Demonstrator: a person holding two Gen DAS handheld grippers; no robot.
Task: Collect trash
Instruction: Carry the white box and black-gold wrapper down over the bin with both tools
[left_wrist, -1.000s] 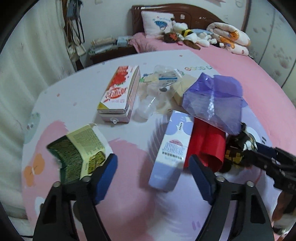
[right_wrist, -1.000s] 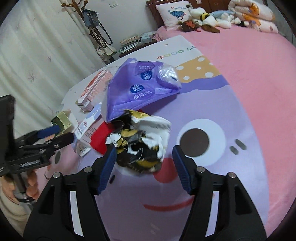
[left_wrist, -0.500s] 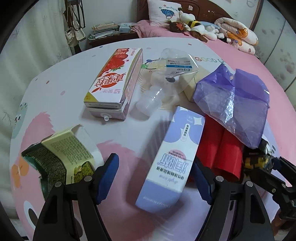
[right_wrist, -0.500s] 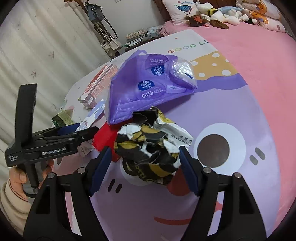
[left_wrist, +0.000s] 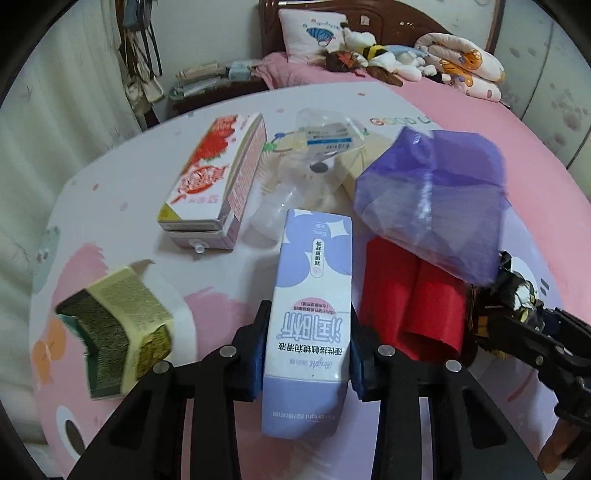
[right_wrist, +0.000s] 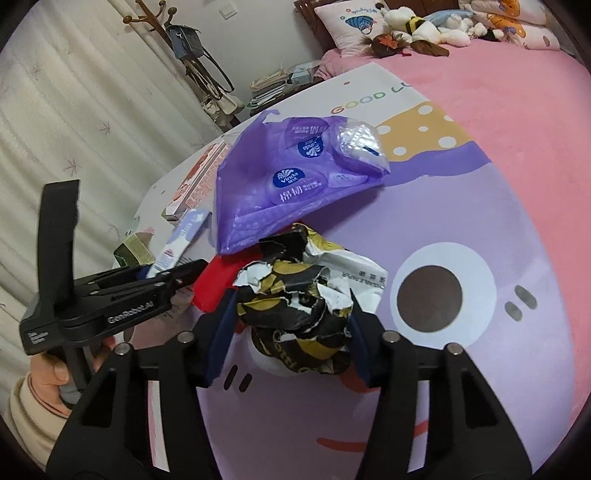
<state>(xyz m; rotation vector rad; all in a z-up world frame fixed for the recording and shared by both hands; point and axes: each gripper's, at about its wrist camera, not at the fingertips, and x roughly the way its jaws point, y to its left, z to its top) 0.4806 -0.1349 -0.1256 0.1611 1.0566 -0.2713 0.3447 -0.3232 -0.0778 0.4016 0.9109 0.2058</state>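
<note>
on the bedspread (left_wrist: 122, 192), left claw (left_wrist: 306, 332) tight around lavender carton (left_wrist: 310, 321)

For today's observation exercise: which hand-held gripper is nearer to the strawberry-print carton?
Left. The left hand-held gripper grips the lavender box lying just before the strawberry-print carton; the right hand-held gripper clamps crumpled wrapper beyond the red roll.

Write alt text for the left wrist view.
Left gripper clamps a lavender-and-white rectangular carton on a pastel cartoon blanket; red folded paper and a purple plastic bag lie right, a strawberry carton beyond.
</note>
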